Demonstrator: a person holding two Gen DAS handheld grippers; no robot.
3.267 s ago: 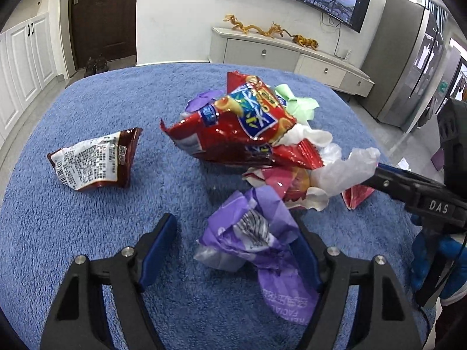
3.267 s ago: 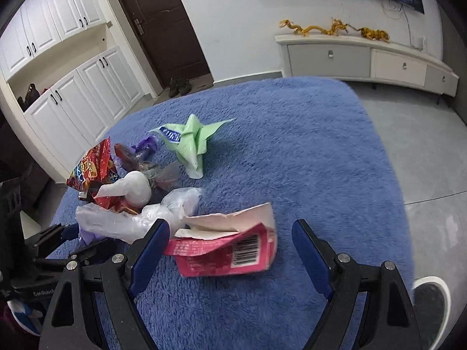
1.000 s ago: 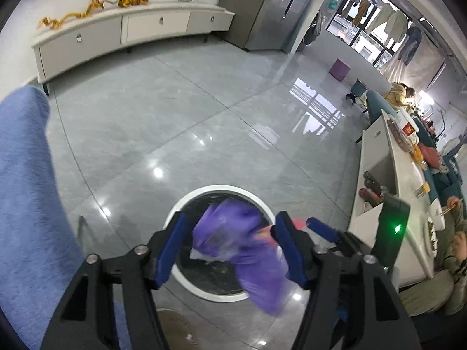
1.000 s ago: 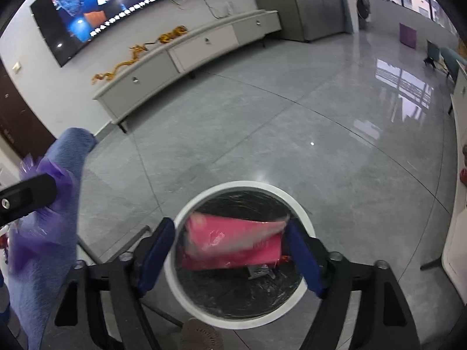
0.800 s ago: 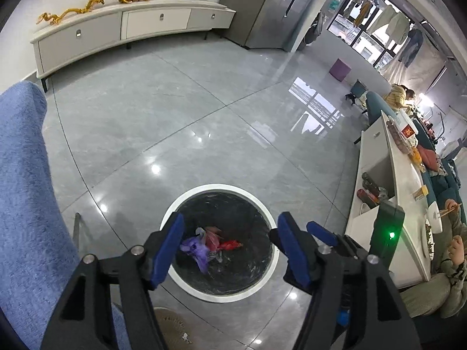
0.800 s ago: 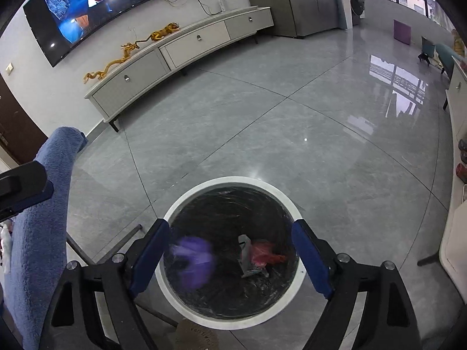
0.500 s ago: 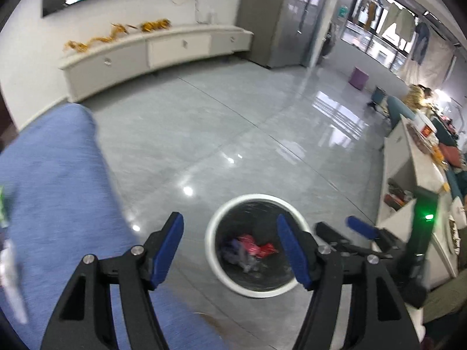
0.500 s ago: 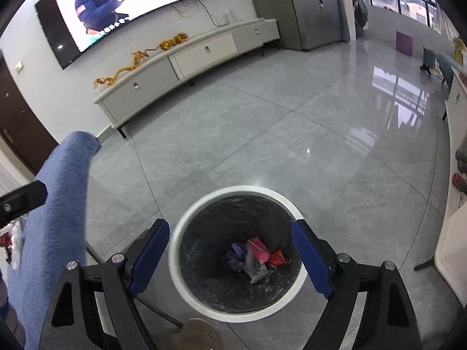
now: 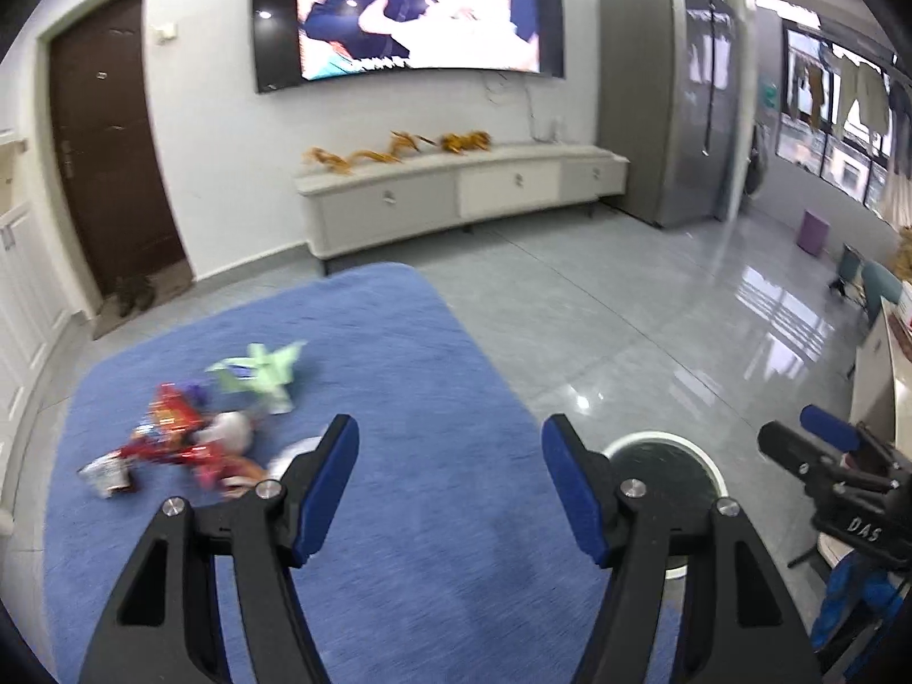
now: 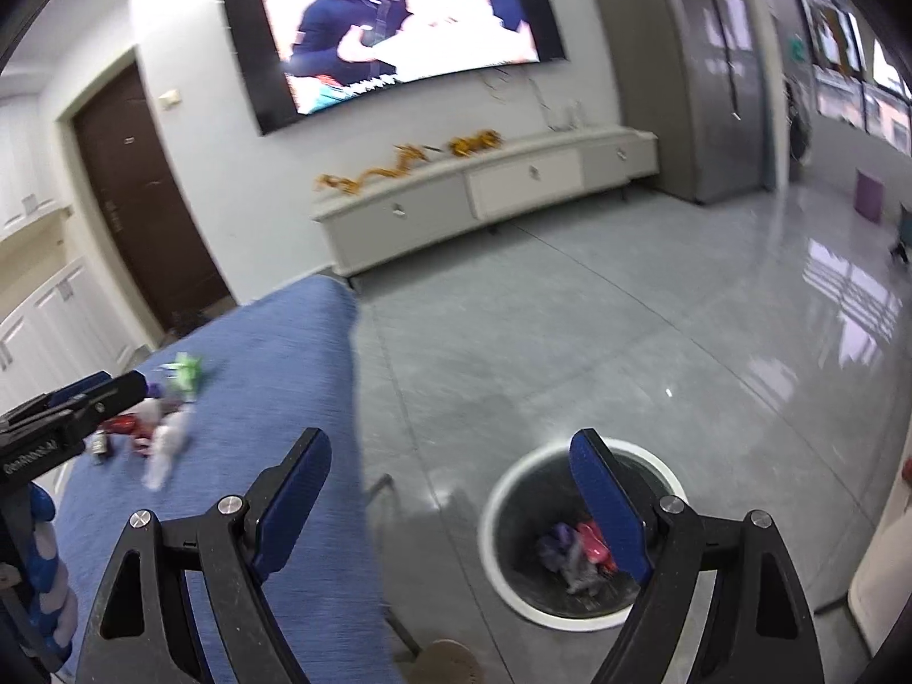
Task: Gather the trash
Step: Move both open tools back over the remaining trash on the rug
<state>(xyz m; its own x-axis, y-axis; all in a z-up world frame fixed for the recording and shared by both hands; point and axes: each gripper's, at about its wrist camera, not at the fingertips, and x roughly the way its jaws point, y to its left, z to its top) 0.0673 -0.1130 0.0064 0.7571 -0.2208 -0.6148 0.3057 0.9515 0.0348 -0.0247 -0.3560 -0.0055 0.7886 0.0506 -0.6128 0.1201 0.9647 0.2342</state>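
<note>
From my seat, the leftover trash sits at the far left of the blue-covered bench [image 9: 433, 570]: a blurred heap of red snack wrappers [image 9: 171, 444] with a crumpled white piece [image 9: 231, 430] against it, and a pale green wrapper [image 9: 265, 373] just beyond. The left tool [image 9: 450, 470] hangs above the bench with its jaws spread wide and nothing between them; the heap lies to its left, not in line with the gap. My worry there is a sloppy approach: closing on loose, slippery film from the side could pinch one corner and drag or scatter the rest, or catch the pile of the cover instead. The picture is smeared, so I cannot judge which wrapper lies on top. Further right, the right tool [image 10: 450, 490] is also wide open and empty, over the floor between the bench edge and the white-rimmed trash bin [image 10: 513, 473], which holds purple and red scraps [image 10: 575, 556] at the bottom. The bin stands on the floor beside the bench, so a light wrapper let go early or off-centre could flutter onto the glossy tiles [image 10: 627, 342]. Two tools converging on one small heap could also knock together.
</note>
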